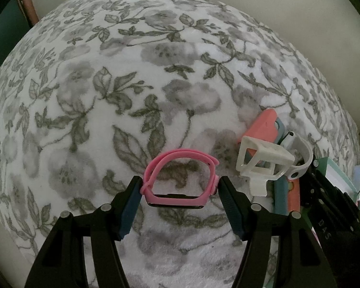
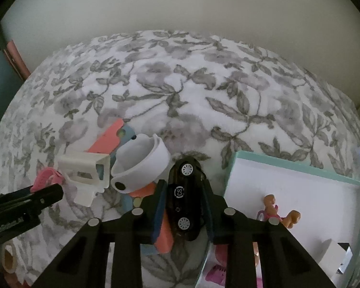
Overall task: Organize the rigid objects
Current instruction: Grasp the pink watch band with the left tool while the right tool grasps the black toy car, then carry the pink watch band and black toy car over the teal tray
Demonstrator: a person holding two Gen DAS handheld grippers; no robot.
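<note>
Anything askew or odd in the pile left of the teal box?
Yes. The black toy car lies on its side, wheels facing the camera, between the right gripper jaws. The white band and white frame lie tilted across the coral and blue cases, a loose heap beside the teal box.

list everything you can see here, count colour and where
pink watch: 1, pink band, between the left gripper's pads
toy car: 1, black, white wheels, between the right gripper's pads
white band: 1, white, left of the car
white frame: 1, translucent white, between the band and the pink watch
phone cases: 2, coral over blue-grey, under the white pieces
box: 1, teal rim, white inside, right side
figurine: 1, tan, in the box
blanket: 1, white with grey flowers
left gripper: black, closed on the watch
right gripper: black, around the car
</note>
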